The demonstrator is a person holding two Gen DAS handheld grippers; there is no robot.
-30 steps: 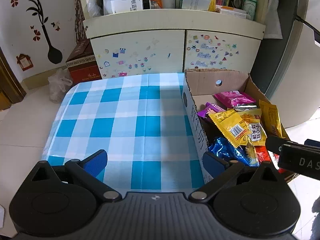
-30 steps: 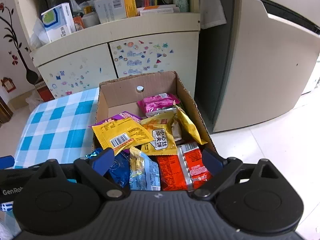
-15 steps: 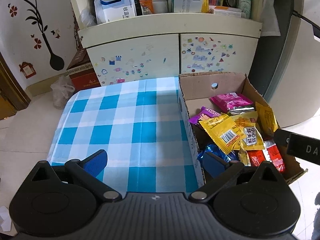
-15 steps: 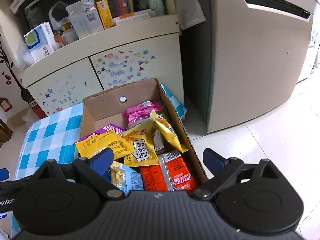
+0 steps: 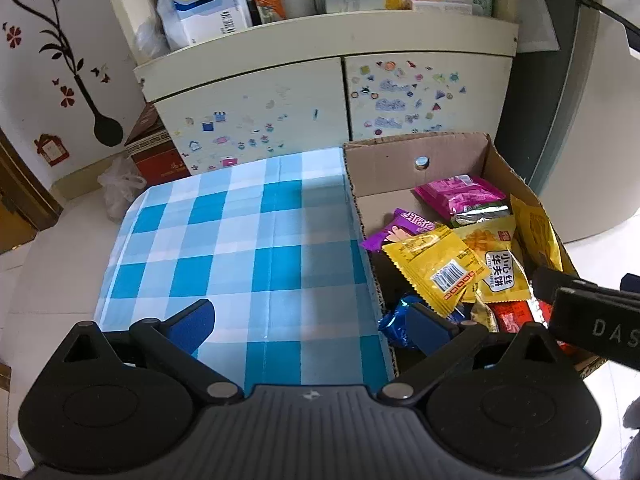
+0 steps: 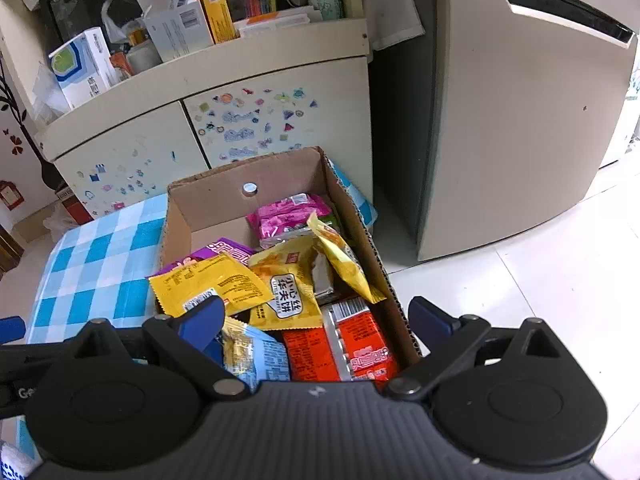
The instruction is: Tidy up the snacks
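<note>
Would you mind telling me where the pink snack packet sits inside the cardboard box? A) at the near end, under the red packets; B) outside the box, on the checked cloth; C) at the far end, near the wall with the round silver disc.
C: the pink snack packet lies at the far end of the cardboard box, just below the round silver disc, beyond the yellow packets.

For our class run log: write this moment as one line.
left gripper: open, over blue checked cloth | right gripper: open, above brown cardboard box of snack packets | nothing held
</note>
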